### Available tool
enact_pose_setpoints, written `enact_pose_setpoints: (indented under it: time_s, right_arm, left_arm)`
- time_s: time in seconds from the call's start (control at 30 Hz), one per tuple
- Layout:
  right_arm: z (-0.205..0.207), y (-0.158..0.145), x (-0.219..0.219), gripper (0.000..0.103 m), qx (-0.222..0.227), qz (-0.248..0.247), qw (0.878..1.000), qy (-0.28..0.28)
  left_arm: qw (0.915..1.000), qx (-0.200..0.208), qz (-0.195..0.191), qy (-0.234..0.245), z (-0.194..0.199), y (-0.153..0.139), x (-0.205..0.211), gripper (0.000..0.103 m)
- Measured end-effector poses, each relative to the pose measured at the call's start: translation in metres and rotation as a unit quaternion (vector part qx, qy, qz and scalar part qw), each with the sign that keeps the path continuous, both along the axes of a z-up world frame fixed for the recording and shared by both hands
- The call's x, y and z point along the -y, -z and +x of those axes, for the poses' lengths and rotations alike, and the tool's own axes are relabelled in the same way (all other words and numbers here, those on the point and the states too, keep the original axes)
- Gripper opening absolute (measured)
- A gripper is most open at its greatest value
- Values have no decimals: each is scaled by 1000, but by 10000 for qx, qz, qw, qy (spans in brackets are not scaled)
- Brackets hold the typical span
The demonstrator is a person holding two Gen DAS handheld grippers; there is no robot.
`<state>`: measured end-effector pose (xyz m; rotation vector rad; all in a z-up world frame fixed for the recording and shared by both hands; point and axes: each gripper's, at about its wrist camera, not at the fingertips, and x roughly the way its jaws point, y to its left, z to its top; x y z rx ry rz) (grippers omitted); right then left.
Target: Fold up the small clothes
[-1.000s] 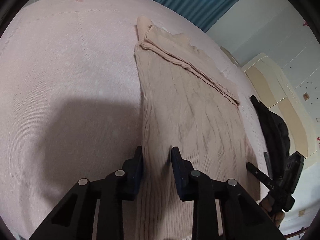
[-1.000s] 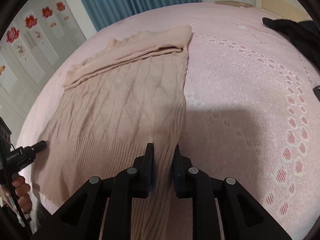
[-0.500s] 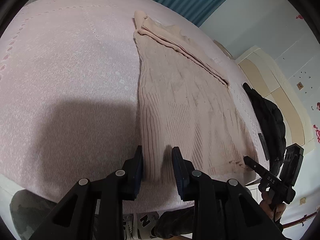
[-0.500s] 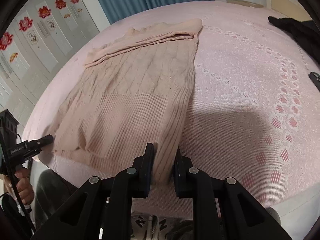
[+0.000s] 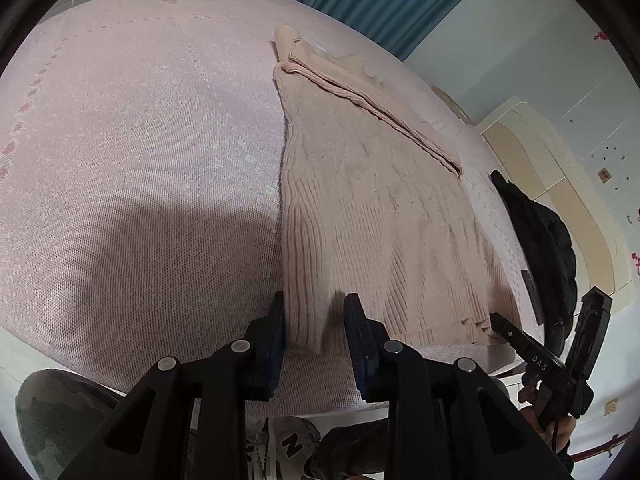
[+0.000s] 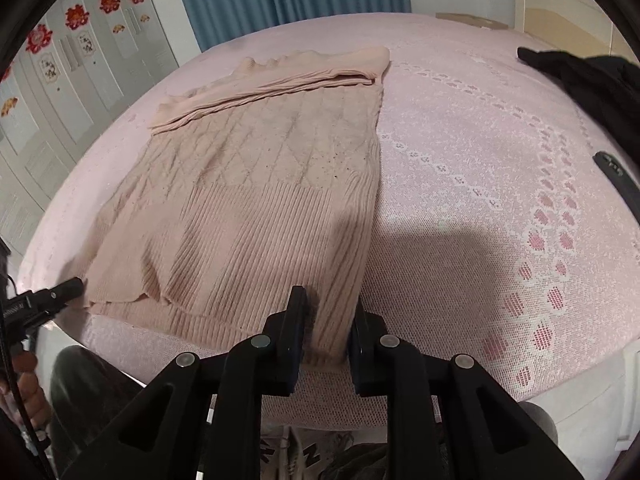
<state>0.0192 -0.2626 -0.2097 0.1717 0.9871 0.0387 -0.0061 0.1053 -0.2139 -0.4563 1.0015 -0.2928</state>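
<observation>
A beige cable-knit sweater (image 5: 380,208) (image 6: 260,184) lies flat on a pink bedspread (image 5: 140,160) (image 6: 480,160). Its ribbed hem is at the near bed edge and its folded sleeves lie across the far end. My left gripper (image 5: 314,312) is shut on the hem's left corner, with a fold of knit between the pads. My right gripper (image 6: 328,308) is shut on the hem's right corner. Each gripper also shows in the other's view: the right gripper (image 5: 516,336) at the right corner and the left gripper (image 6: 60,292) at the left corner.
A black garment (image 5: 540,240) (image 6: 592,76) lies on the bed to the right, with a thin dark object (image 6: 616,176) beside it. Below the bed edge are the person's shoes (image 5: 288,448) and trouser leg. Blue curtains hang behind the bed.
Both grippers drew back toward the near bed edge, dragging the sweater's hem with them. The bed edge and the person's shoes came into view. Over the last half second little moved.
</observation>
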Motion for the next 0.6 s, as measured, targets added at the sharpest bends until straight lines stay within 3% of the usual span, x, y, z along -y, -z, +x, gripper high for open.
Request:
enact_pose_setpoints:
  time_s: [0.17, 0.6]
  right_arm:
    - [2, -1, -12, 21, -42, -403, 9992, -21]
    - [8, -1, -7, 24, -199, -251, 9995, -55]
  left_arm:
    - [10000, 38, 47, -55, 3, 0, 2, 26]
    - [9997, -38, -239, -92, 3, 3, -7, 26]
